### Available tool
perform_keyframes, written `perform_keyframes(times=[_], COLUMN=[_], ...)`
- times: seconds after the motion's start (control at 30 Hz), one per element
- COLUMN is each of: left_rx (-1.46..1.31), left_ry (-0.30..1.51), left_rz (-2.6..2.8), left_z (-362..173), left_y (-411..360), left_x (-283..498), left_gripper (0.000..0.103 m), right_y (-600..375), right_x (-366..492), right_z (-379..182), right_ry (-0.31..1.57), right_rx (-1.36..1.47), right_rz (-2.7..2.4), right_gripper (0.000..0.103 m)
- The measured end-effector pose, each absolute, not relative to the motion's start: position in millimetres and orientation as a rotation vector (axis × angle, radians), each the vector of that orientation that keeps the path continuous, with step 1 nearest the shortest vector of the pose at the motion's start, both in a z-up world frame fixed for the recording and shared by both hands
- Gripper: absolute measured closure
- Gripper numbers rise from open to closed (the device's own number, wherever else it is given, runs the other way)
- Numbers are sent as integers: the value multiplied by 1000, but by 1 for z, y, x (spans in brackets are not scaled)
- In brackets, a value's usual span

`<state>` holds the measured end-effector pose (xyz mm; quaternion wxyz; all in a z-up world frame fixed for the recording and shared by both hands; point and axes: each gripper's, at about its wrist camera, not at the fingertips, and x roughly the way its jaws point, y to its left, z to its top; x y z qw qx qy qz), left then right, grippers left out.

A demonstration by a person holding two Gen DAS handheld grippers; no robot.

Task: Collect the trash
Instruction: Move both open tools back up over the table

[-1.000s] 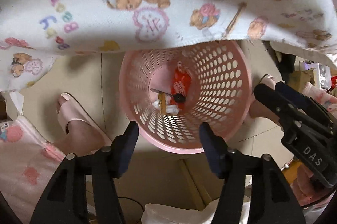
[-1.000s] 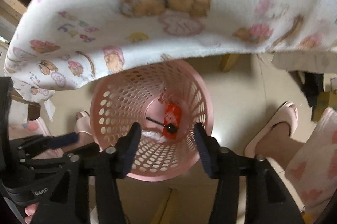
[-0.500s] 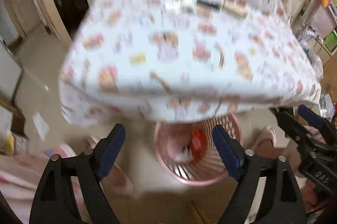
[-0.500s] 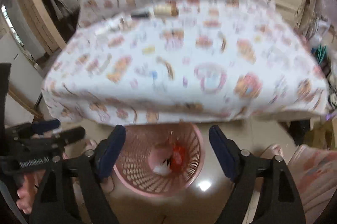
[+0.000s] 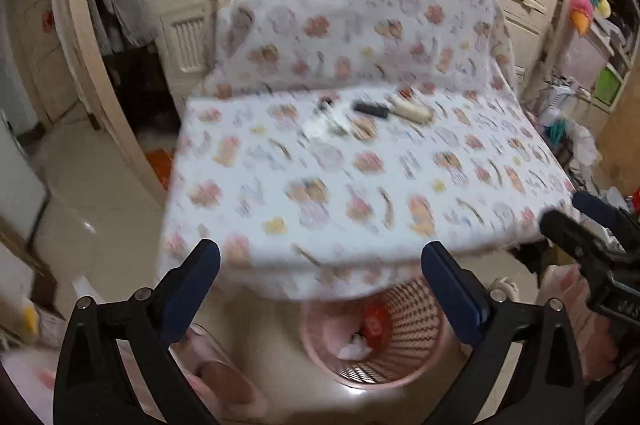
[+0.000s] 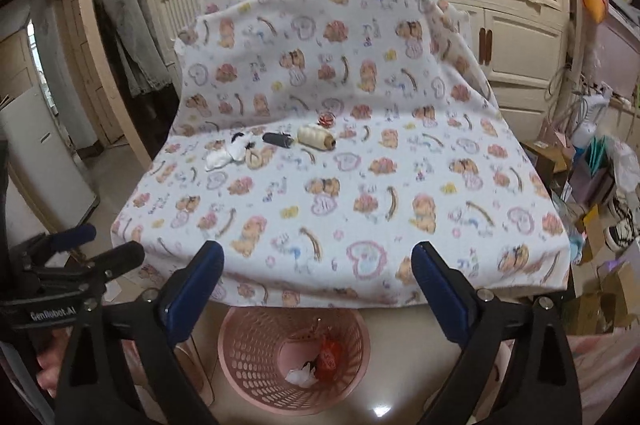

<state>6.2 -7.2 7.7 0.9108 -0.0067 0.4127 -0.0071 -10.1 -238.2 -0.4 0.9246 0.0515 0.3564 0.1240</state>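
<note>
Now both your grippers, left (image 5: 320, 277) and right (image 6: 318, 275), are opening, empty; reaching for the crumpled white tissue (image 6: 224, 155) risks snagging the bear-print cloth (image 6: 360, 193).

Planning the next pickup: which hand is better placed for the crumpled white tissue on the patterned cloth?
Probably the left gripper: the tissue lies straight ahead of its opening, empty fingers, while in the right view it sits off to the left.
</note>
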Motion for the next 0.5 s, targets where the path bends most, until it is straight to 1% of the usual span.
perform_keyframes(times=[0.07,0.13,0.23,0.3,0.43,0.5], left_rx=[-42,-76,-111,-122,-130,-102], left_ry=[829,825,812,807,812,788], left_rz=[7,-6,-13,-12,-11,5], left_z=[27,43,59,64,64,65], left_y=[5,16,26,30,34,36], left_x=[16,29,50,65,95,104], left_gripper=[3,3,2,1,1,1], right_y=[-239,-242,-248,-251,-257,-260], right_x=[-2,6,23,39,66,74], right_z=[9,29,58,72,82,72], right_ry=[739,707,653,637,620,593], right_rx=[92,61,55,84,131,123], right_rz=[286,308,334,354,368,317], right_gripper=[9,9,3,2,0,0])
